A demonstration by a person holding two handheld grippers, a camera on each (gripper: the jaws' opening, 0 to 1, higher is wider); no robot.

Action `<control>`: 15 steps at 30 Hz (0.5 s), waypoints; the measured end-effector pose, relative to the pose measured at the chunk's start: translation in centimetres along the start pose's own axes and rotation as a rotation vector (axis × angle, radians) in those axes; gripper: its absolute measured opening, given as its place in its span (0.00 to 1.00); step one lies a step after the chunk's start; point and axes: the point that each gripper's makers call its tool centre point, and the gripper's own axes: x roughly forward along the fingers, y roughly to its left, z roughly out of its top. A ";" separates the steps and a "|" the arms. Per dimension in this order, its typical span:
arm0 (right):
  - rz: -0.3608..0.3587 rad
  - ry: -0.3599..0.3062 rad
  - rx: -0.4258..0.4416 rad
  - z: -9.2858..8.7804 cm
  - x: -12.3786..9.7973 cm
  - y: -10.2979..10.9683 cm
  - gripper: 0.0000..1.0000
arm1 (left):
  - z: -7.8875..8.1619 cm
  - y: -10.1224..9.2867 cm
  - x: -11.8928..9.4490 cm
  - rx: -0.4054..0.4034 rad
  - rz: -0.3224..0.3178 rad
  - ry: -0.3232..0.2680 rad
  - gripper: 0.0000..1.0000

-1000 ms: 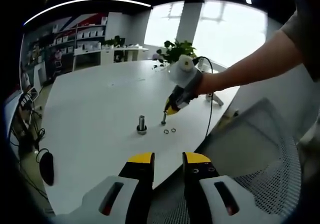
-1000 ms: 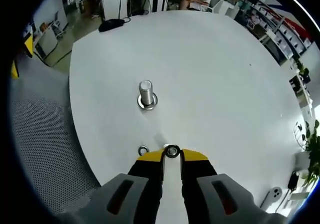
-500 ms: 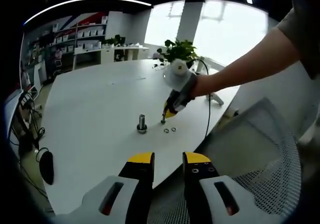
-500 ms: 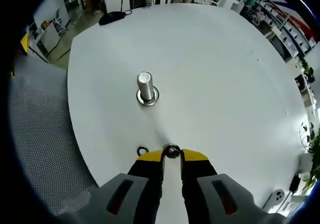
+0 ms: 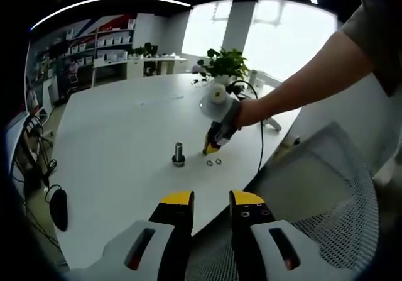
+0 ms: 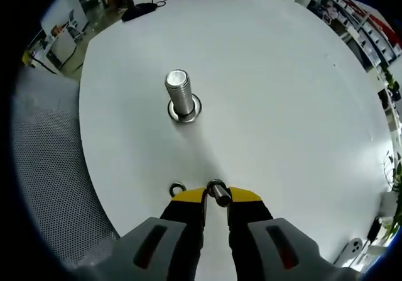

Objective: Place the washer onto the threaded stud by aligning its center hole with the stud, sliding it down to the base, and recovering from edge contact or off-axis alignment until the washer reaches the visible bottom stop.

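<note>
Here, in the left gripper view, the left gripper (image 5: 210, 209) is held off the near edge of the white table (image 5: 113, 136), its fingers parted and holding nothing. The threaded stud (image 5: 178, 154) stands upright mid-table; two spare washers (image 5: 213, 163) lie just beside it, too small to make out clearly. In the right gripper view, the right gripper (image 6: 215, 196) is clenched on a washer (image 6: 217, 189), short of the stud; another washer is partly hidden behind its left finger. Shelves and a plant (image 5: 223, 62) are seen beyond.
</note>
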 end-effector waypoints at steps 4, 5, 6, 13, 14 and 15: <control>0.005 0.008 -0.007 -0.2 0.0 0.3 0.16 | 0.1 0.0 0.0 -0.003 0.000 -0.006 0.20; 0.003 0.008 -0.009 -0.2 0.0 0.3 0.16 | 0.1 0.0 0.0 -0.002 -0.001 -0.004 0.20; 0.005 0.007 -0.004 -0.3 0.1 0.2 0.16 | 0.1 0.0 0.0 -0.001 -0.002 -0.004 0.20; -0.002 0.003 0.019 -0.7 -0.3 0.2 0.17 | 0.1 0.0 0.0 0.000 -0.001 -0.004 0.20; -0.002 0.005 0.023 -0.9 -0.4 0.2 0.17 | 0.1 0.0 0.0 0.000 -0.001 -0.004 0.20; -0.001 0.008 0.025 -1.2 -0.5 0.4 0.17 | 0.1 0.0 0.0 -0.001 -0.002 -0.004 0.20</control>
